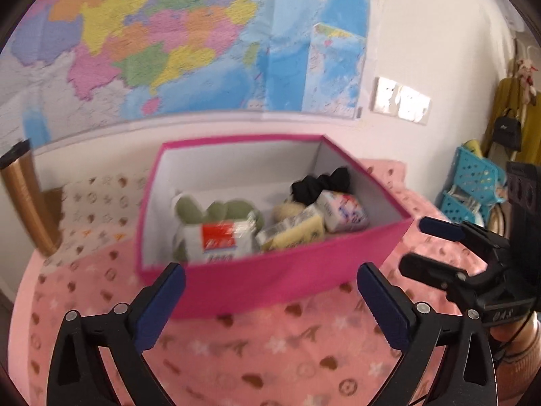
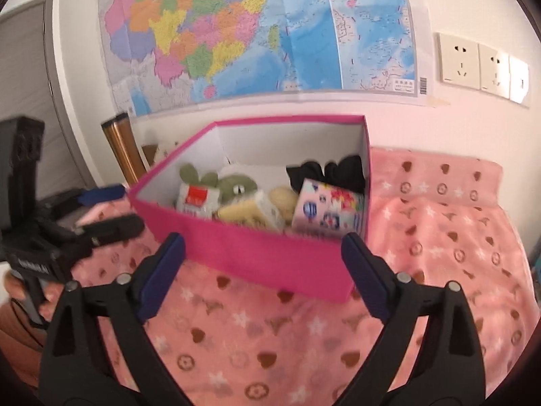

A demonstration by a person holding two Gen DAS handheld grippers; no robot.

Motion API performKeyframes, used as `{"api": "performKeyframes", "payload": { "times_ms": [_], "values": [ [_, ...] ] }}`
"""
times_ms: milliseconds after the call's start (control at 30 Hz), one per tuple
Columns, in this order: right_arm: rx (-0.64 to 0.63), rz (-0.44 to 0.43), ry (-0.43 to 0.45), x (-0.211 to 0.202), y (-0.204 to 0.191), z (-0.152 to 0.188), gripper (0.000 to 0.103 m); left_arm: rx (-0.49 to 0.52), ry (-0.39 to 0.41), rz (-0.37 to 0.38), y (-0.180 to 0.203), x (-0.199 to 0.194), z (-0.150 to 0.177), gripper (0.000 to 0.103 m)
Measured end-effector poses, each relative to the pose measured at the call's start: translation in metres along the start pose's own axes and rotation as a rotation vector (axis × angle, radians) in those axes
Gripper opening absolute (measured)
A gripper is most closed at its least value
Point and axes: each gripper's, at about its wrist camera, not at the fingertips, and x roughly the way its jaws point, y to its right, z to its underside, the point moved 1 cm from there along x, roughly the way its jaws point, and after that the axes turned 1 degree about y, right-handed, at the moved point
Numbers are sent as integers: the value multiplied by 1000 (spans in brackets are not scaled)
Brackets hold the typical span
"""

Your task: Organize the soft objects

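A pink box [image 1: 270, 280] with white inner walls stands on the pink blanket [image 1: 270, 348]. In it lie a green plush [image 1: 219, 211], a tissue pack with a red label [image 1: 218, 240], a yellow pack [image 1: 297, 233], a patterned pack [image 1: 345, 211] and a black scrunchie [image 1: 321, 182]. My left gripper [image 1: 270, 272] is open just in front of the box's near wall, with nothing between its fingers. My right gripper [image 2: 263, 238] is open too, empty, facing the box [image 2: 257, 257] from the other near side. Each gripper shows in the other's view, the right gripper [image 1: 414, 243] and the left gripper [image 2: 130, 206].
A coloured map [image 2: 257, 34] covers the wall behind the box, with outlets [image 2: 480, 64] to its right. A copper cylinder [image 1: 27, 199] stands at the left. Blue baskets [image 1: 473, 186] and hanging clothes are at the far right. A hand [image 2: 17, 291] holds the left gripper.
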Motion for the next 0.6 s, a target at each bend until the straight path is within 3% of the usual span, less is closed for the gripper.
{"api": "performKeyframes", "payload": {
  "times_ms": [167, 600],
  "values": [
    [20, 49, -31, 1, -7, 24, 98, -36, -31, -89, -6, -3, 20, 103],
    [12, 41, -63, 0, -31, 43, 98, -42, -52, -195, -2, -10, 44, 103]
  ]
}}
